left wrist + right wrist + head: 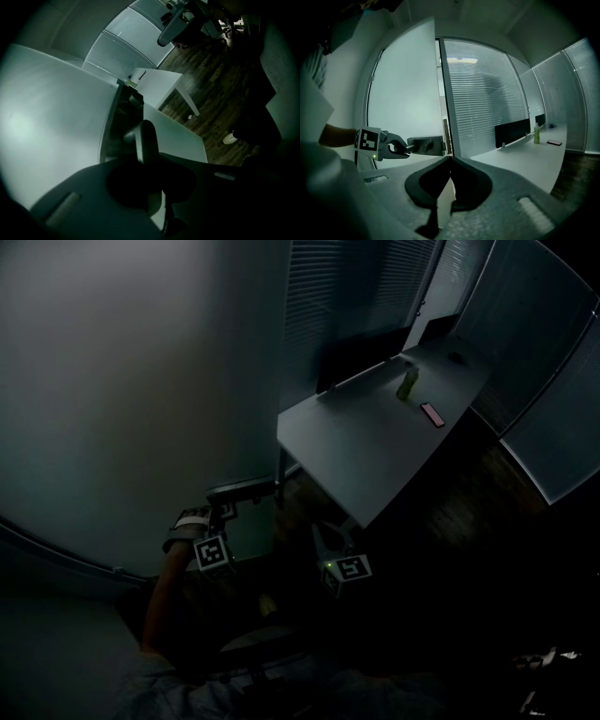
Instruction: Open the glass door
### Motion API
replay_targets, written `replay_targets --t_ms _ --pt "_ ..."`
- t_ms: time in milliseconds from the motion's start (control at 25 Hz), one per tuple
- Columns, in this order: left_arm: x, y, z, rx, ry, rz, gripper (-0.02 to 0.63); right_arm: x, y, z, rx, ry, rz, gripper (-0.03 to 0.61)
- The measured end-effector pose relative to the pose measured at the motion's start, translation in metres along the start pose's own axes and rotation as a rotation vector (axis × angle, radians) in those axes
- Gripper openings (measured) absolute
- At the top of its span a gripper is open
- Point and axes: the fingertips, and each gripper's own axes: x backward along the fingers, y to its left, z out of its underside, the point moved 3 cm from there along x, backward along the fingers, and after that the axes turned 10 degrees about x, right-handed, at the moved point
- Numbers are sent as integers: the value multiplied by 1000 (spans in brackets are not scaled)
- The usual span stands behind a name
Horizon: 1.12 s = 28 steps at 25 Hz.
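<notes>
So the glass door [141, 381] is the big frosted panel filling the head view from about 9 to 12 o'clock. Its handle [242, 489] sits just left of centre, around 9 o'clock. The left gripper [223, 507] is clamped on that handle, and the lever runs right between its jaws in the left gripper view. The right gripper [449, 161] is at about 6 o'clock, pinched closed on nothing. A desk [356, 442] with a bottle [407, 382] and a phone [432, 414] is off at 1 o'clock.

Frosted pale glass door [141, 381], white desk [375, 437], green bottle [407, 382]
</notes>
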Motion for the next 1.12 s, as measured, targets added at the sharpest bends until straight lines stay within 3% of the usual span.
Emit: replay_targets --t_ms 1120 --pt "92 -85 8 -93 -44 1 35 123 61 22 4 17 36 0"
